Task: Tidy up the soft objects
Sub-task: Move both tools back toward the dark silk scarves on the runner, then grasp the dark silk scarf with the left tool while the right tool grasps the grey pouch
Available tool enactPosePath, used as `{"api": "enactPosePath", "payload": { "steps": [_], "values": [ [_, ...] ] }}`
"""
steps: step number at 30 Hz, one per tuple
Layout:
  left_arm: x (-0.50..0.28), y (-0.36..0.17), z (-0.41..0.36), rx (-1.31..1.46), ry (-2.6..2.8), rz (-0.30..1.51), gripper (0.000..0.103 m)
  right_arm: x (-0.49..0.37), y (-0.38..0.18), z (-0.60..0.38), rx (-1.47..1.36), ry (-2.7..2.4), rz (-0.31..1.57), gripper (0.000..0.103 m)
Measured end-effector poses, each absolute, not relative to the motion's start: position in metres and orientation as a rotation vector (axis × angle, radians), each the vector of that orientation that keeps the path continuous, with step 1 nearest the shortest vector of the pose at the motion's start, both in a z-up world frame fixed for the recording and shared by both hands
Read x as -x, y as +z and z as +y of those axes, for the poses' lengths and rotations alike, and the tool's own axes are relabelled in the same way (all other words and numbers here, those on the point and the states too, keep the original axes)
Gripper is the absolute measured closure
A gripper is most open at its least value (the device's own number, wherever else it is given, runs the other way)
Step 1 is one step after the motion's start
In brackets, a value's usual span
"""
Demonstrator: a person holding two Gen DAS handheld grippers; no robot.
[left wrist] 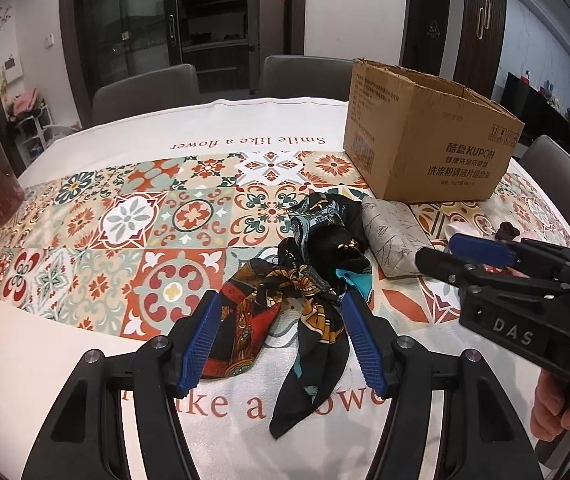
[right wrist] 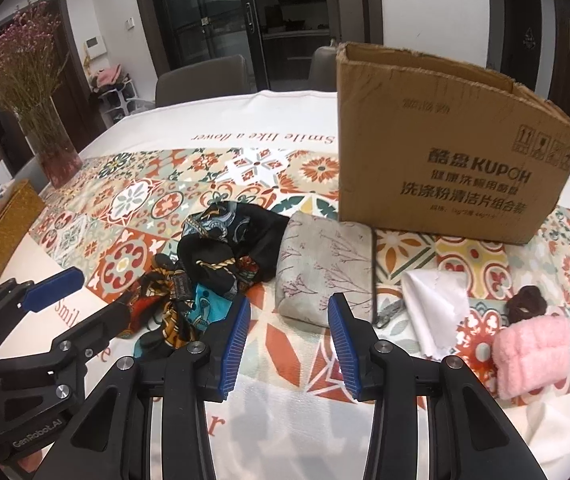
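A crumpled dark patterned silk scarf lies mid-table. My left gripper hovers open over its near part, one blue pad on each side, neither pressing on it. Right of the scarf is a grey pouch with a twig print. My right gripper stands open at the pouch's near edge, nothing between its pads. A white cloth, a brown scrunchie and a pink fluffy piece lie further right. The open cardboard box stands behind them.
The round table wears a white cloth with a tiled-pattern band. A vase of dried flowers and a yellow woven box sit at the left edge. Grey chairs line the far side. A hand holds the right gripper.
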State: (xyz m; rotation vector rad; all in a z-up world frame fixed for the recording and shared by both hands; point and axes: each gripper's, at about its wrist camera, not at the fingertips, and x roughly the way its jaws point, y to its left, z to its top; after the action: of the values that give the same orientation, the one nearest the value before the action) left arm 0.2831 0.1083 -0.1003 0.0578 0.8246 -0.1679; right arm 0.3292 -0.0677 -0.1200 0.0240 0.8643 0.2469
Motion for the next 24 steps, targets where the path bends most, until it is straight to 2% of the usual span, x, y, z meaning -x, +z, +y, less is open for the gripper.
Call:
{"api": "enactPosePath", "payload": {
  "steps": [24],
  "values": [
    [-0.343,-0.139,0.104,0.030,-0.161,0.947,0.041,-0.369,-0.159,-0.051,0.025,0.224,0.926,0.061]
  ]
}}
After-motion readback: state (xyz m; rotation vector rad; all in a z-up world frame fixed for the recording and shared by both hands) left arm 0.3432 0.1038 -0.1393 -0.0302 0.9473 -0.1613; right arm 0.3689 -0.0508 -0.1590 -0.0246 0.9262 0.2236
